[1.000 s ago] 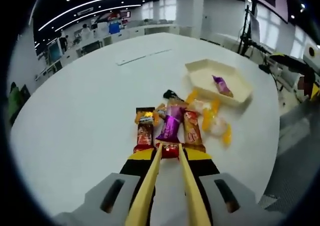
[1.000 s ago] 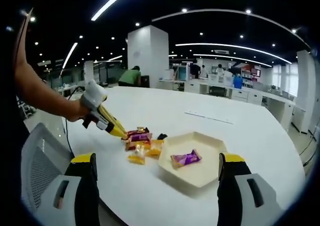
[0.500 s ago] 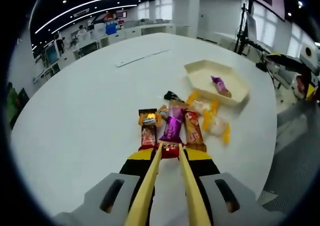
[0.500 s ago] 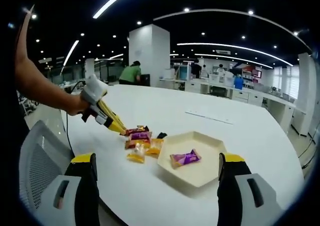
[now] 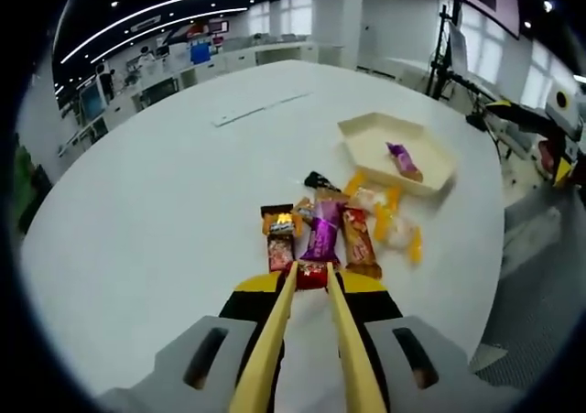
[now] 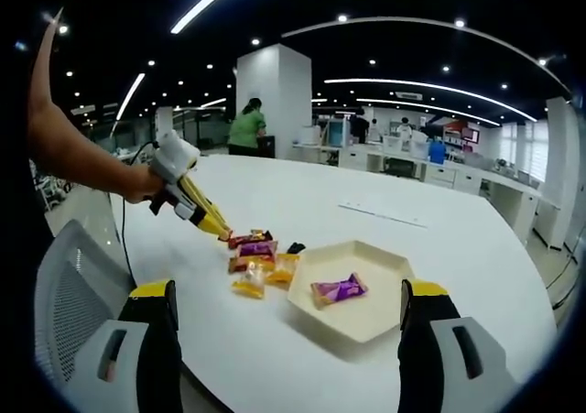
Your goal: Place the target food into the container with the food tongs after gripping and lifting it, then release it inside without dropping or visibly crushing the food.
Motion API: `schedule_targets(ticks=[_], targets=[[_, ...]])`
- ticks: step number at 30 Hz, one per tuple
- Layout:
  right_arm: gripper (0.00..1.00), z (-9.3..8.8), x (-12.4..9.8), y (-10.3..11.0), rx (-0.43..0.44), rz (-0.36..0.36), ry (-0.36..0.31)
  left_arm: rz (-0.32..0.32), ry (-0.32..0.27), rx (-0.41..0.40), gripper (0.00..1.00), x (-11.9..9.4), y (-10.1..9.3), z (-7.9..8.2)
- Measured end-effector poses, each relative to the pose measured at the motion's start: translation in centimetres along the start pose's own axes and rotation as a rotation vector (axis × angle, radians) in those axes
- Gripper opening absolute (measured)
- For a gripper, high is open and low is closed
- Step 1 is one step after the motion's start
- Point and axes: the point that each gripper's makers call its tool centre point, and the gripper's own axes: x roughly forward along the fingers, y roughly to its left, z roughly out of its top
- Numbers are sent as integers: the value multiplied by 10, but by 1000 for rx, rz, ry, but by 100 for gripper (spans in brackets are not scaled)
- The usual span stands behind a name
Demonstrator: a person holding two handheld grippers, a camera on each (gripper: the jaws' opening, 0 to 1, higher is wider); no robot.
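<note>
A: Item one, the left gripper (image 5: 311,271). State?

B: It carries yellow tongs (image 5: 275,340), arms converging to the tips. A small red packet (image 5: 312,275) sits between those tips, so the tongs are closed onto it, nearly shut. Whether the packet is lifted clear of the table (image 5: 165,175) is hard to tell here; in the right gripper view the tong tips (image 6: 220,231) look to be just above the pile's near-left edge.

A: Item two, the pile.

B: Wrapped snacks, directly beyond the tong tips: a purple packet (image 5: 322,233) in the middle, long axis running away from the gripper, a brown one (image 5: 280,244) left of it, an orange-red one (image 5: 358,244) to the right, yellow packets (image 5: 396,221) further right.

A: Item three, the tray.

B: Cream, hexagonal, tray (image 5: 362,138) far and to the right of the pile, well apart from the tongs. One purple packet (image 5: 402,159) already lies in it.

A: So the relation that matters?

B: Tray lies ahead and rightward of the held packet, past the pile. My judgement: the carry goes over the pile, then a gentle release inside the rim.

A: Item four, the right gripper (image 6: 288,340).

B: Jaws wide apart, holding nothing, near the tray (image 6: 385,326) in its own view. The left is the working hand.
</note>
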Motion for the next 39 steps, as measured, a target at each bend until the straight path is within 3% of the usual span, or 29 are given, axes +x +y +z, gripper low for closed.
schedule_targets(ticks=[7, 19, 27, 39], targets=[[99, 1, -1, -1, 5, -4, -6, -6, -20, 28, 17, 1, 1, 14], [99, 2, -2, -3, 13, -12, -13, -58, -35, 66, 17, 16, -14, 42], [99, 4, -3, -5, 15, -22, -23, -99, -43, 90, 17, 29, -33, 61], [99, 5, -3, -6, 18, -27, -30, -175, -61, 159, 17, 53, -68, 102]])
